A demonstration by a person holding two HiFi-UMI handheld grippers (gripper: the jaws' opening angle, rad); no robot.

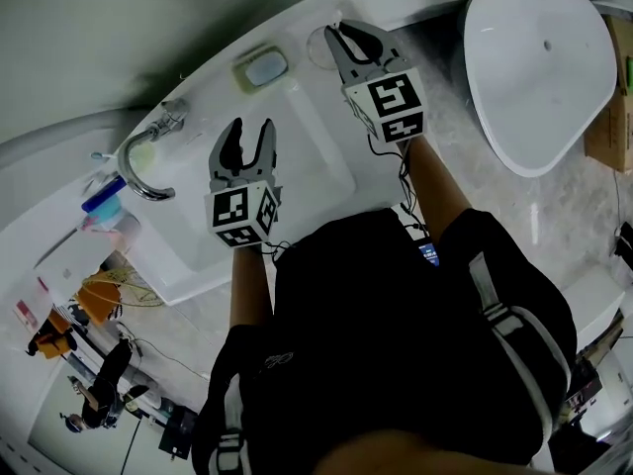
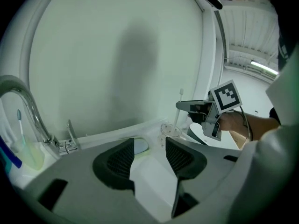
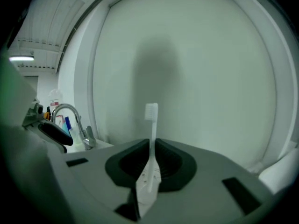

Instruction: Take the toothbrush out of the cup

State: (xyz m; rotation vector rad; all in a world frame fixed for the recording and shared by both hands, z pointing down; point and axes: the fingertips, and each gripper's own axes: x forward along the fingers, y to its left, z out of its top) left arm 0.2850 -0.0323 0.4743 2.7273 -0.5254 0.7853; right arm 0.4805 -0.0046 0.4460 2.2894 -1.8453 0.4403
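1. Fingers closed on the handle, the right gripper [image 3: 151, 146] holds the white toothbrush [image 3: 151, 120] upright, bristles on top.
2. In the left gripper view the brush hangs directly over the clear cup [image 2: 169, 130]. Its lower tip is level with the rim, and whether it is already clear of the rim or just inside cannot be told.
3. The cup itself stands on the white worktop [image 1: 213, 62] against the wall, with a soap dish [image 1: 262, 67] just to the cup's left.
4. The left gripper [image 2: 149, 143] hovers on the person's side of the cup, its fingers apart with nothing between them.
5. The grasp looks done and the lift nearly so. What appears to be left is to raise the tip fully clear of the cup and carry the brush away.
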